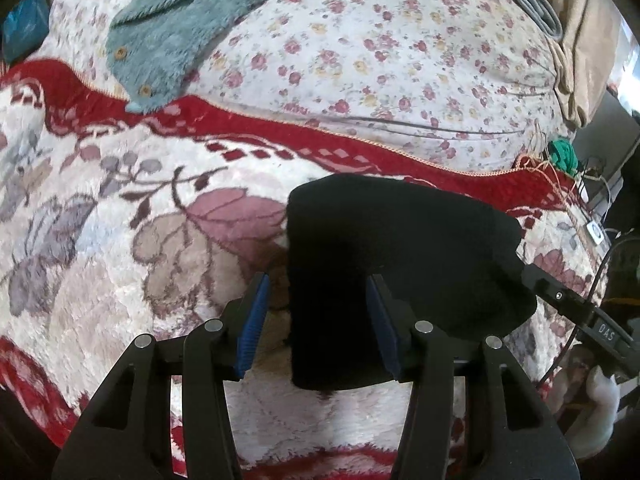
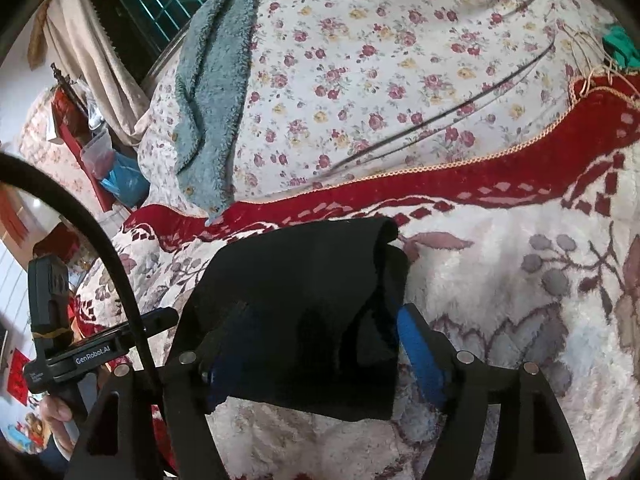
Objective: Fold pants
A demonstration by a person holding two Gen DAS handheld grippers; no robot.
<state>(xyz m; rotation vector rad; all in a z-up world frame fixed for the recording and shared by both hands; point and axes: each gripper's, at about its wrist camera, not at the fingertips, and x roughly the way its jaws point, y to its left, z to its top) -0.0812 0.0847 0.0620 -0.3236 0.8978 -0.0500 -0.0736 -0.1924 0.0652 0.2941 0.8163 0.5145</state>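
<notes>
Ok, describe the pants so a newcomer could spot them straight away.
Start at the plush blanket with the red border and big leaf pattern. The pants lie on it, a compact black bundle between the fingers of both hand-held grippers. It is the only plain black cloth; the fuzzy garment is teal.

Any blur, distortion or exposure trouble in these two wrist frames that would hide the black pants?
Left wrist view: fisheye bending, slight blur at the edges, black pants crushed to a featureless mass. Right wrist view: sharper; pants equally detail-less, hiding the right gripper left pad; window area dark.

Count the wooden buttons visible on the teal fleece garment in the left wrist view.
3 on the teal fleece garment: one near its top, one mid-edge, one near its lower corner. Folds may hide others.
</notes>
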